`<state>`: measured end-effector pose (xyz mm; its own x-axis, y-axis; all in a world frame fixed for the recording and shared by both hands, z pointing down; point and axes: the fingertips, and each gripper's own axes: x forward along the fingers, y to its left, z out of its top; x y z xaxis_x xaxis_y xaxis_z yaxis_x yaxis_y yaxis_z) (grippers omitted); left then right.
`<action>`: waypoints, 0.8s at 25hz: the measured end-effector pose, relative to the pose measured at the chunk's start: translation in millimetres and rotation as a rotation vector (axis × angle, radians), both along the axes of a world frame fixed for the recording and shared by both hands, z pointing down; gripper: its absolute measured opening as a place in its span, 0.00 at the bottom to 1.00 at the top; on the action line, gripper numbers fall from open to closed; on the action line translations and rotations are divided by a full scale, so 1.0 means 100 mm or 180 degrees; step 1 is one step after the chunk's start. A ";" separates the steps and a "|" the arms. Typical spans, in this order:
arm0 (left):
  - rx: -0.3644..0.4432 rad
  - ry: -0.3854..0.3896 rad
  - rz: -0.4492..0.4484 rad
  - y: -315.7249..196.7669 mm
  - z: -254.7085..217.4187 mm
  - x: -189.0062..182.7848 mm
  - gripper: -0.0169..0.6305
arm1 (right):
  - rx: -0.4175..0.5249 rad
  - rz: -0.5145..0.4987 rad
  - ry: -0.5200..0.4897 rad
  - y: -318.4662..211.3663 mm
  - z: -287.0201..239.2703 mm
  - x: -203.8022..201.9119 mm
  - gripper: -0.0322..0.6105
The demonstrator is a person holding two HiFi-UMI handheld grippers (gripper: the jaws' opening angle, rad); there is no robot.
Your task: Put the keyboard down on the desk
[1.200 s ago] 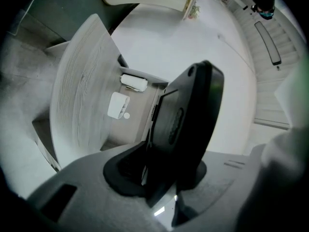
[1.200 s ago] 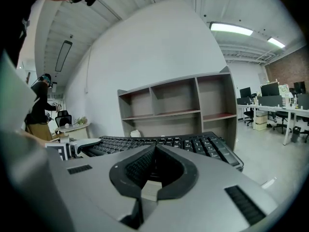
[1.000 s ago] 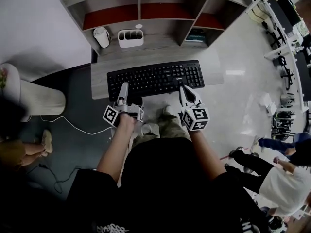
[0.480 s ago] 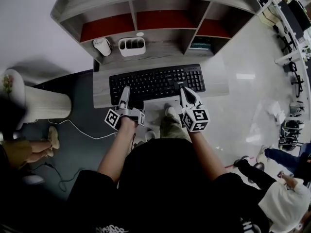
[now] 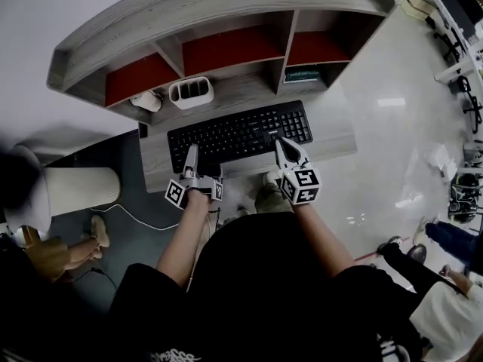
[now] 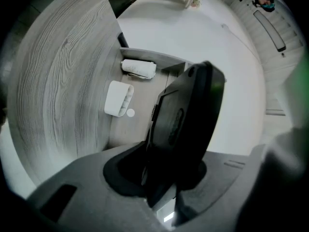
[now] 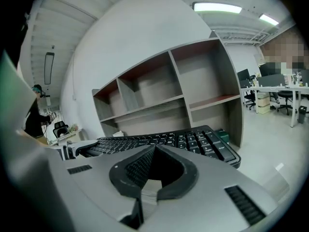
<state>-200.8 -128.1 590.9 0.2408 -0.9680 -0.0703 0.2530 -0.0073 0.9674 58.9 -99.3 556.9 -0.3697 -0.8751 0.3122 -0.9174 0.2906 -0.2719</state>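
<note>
Gripping the keyboard (image 6: 188,110) edge-on, the left gripper (image 6: 161,178) has its jaws set narrow, pads pressed on the near edge at the keyboard's left end. The right gripper (image 7: 153,173) is likewise closed over the near edge, toward the right end, with keys showing just past the upper jaw.

In the head view the keyboard sits at frame centre over the desk (image 5: 336,138). Its long side runs parallel to the front edge and close to it. Contact with the top cannot be confirmed. Both grippers reach in from the lower side of the frame, across the desk's front edge.

Clearances:
- **Sides:** a bare strip of desk lies right of the keyboard, and a narrower one lies to its left.
- **Behind, toward the top of the frame:** a band of bare top separates the keyboard from a white organizer (image 5: 190,91) and a white roll (image 5: 147,100) at upper left, both well apart from the keys.
- **Right bay:** a green box (image 5: 306,75) sits under the shelves (image 5: 226,21), clear of the keyboard's far right corner.
- **Right edge:** pale floor (image 5: 392,157) borders the desk.
</note>
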 end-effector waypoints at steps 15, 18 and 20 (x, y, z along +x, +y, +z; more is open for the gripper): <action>-0.0147 -0.0192 -0.0263 -0.31 0.25 0.25 0.18 | -0.0181 -0.0486 0.0141 -0.61 0.27 -0.03 0.07; -0.0153 -0.0238 -0.0285 -0.29 0.26 0.20 0.18 | -0.0226 -0.0510 0.0077 -0.63 0.29 -0.05 0.07; -0.0138 -0.0235 -0.0297 -0.32 0.28 0.18 0.18 | -0.0255 -0.0513 0.0060 -0.67 0.33 -0.06 0.07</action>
